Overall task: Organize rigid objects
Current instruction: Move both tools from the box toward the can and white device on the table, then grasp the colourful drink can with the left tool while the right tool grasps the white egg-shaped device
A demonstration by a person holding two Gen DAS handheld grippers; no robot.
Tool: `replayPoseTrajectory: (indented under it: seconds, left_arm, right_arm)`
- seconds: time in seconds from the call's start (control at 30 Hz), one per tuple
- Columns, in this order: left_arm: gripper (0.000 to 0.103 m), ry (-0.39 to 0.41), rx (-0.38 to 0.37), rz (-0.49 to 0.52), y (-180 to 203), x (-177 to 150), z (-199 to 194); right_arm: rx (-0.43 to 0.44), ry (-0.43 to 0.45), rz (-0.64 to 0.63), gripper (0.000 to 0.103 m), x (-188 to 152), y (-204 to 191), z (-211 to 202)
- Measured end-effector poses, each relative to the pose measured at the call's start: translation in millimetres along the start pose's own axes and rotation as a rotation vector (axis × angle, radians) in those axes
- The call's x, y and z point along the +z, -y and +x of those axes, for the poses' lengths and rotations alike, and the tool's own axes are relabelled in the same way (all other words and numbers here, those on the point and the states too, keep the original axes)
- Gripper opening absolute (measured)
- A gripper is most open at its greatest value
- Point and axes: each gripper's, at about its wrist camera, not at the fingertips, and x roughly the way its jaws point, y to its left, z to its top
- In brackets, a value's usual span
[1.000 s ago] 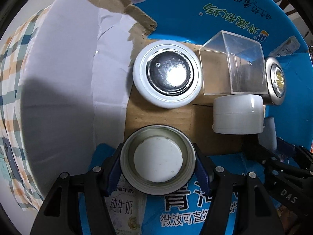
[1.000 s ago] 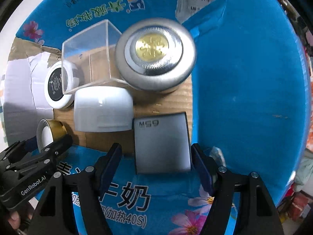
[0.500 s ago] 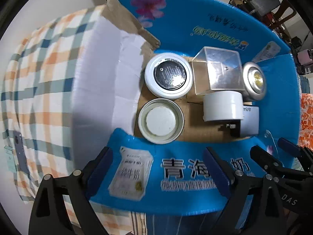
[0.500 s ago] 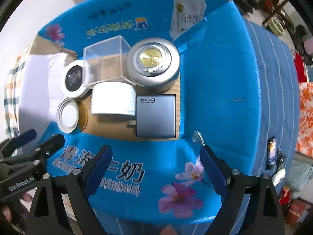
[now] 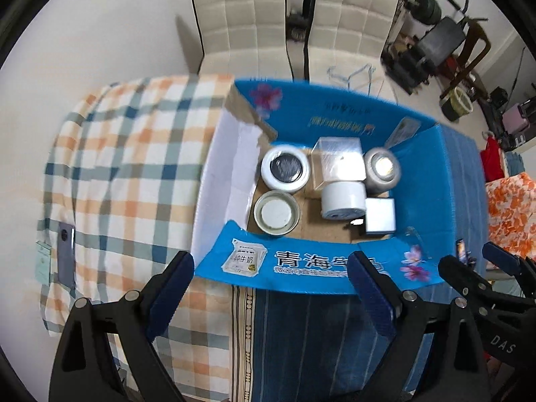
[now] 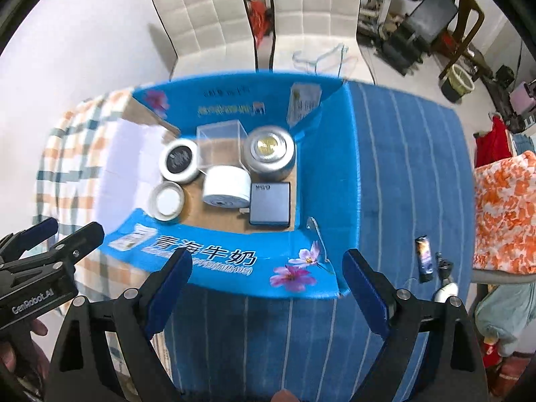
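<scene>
An open blue cardboard box (image 5: 301, 268) (image 6: 234, 261) holds several rigid objects. A round lid with a white centre (image 5: 276, 212) (image 6: 166, 200) lies at the near left. Behind it is a white jar with a black top (image 5: 285, 167) (image 6: 179, 160). A clear plastic cube (image 5: 338, 160) (image 6: 219, 144), a silver tin (image 5: 382, 169) (image 6: 269, 149), a white cylinder (image 5: 343, 199) (image 6: 227, 186) and a grey charger block (image 5: 380, 219) (image 6: 270, 202) fill the rest. My left gripper (image 5: 271, 291) and right gripper (image 6: 268, 284) are both open and empty, high above the box's near wall.
The box stands on a table with a checked cloth (image 5: 117, 184) on the left and a blue striped cloth (image 6: 402, 184) on the right. A phone (image 5: 65, 254) lies at the left, small items (image 6: 423, 258) at the right. Two chairs (image 5: 284, 16) stand behind.
Both grippers opened, leaving the round lid and the grey charger block in the box, then pulled back and up away from it. The whole box and table now show.
</scene>
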Motion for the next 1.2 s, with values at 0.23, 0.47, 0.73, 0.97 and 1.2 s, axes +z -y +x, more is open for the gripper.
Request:
replayPoseTrajectory:
  seconds: [0.23,0.47,0.73,0.97,1.2]
  left_arm:
    - [0.094,0.083,-0.016,-0.014,1,-6,-45]
    - [0.094,0.116,-0.007,-0.012,7,-14,-66]
    - [0.094,0.126,0.007,0.022,32,-16,-69]
    - [0.094,0.102,-0.032,0.169,111,-16,-52]
    - [0.094,0.103,-0.137,0.342,224,-14,-27]
  right_arm:
    - [0.034,0.092,0.01,0.093,-11,3,-63]
    - [0.067,0.122,0.009,0.093,-18,6,-89]
    - [0.096,0.119,0.07,0.093,-27,36,-88]
    - [0.053,0.079,0.237,0.093,-48,116,-72]
    - [-0.081,0.006,0.527,0.093,-94,253,-36]
